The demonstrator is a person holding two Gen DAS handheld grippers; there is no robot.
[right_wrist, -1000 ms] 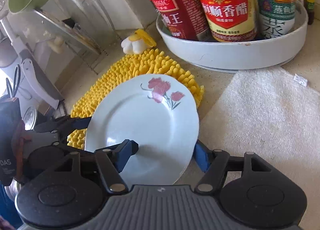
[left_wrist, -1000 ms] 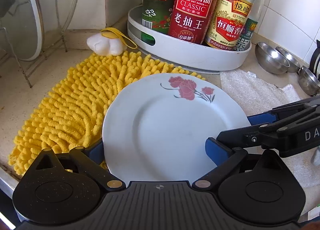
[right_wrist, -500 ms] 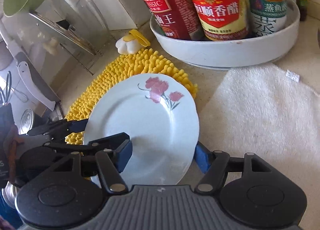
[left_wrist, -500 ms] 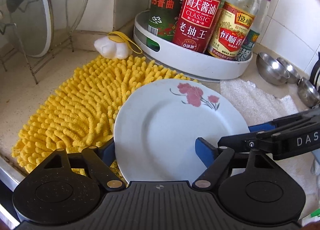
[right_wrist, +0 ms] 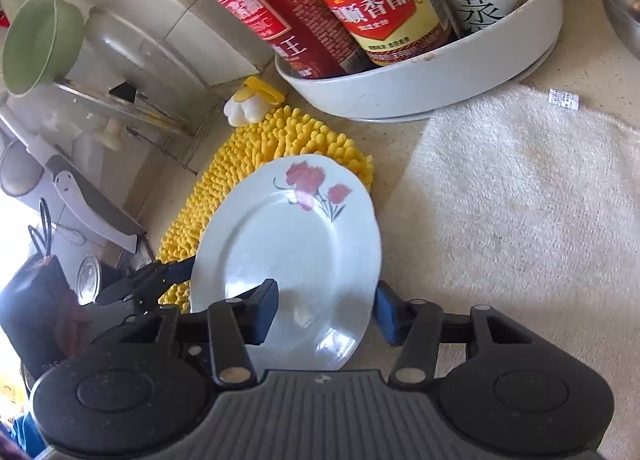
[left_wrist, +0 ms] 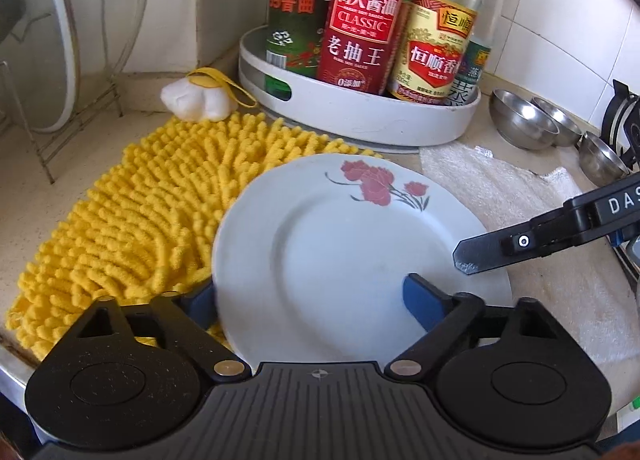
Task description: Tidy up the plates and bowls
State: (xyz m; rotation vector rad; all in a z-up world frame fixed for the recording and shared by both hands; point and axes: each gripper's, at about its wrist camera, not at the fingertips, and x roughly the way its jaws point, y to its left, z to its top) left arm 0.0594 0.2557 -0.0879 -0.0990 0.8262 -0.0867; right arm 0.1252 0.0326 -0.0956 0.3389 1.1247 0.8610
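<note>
Both grippers are on the same plate [left_wrist: 352,256] right now. The left gripper [left_wrist: 310,306] is clamped on its near rim, one blue pad under the edge and one on top. The right gripper [right_wrist: 326,308] grips the rim from the other side the same way. The plate sits tilted, held up just ahead of both grippers, over the edge of the yellow mat [left_wrist: 132,219] and the white towel [right_wrist: 520,195] on the tabletop [right_wrist: 400,147]. Past the plate there's a white tray [left_wrist: 360,115] of sauce bottles [left_wrist: 364,19], and off to the left gripper's far right, three steel bowls [left_wrist: 522,125].
</note>
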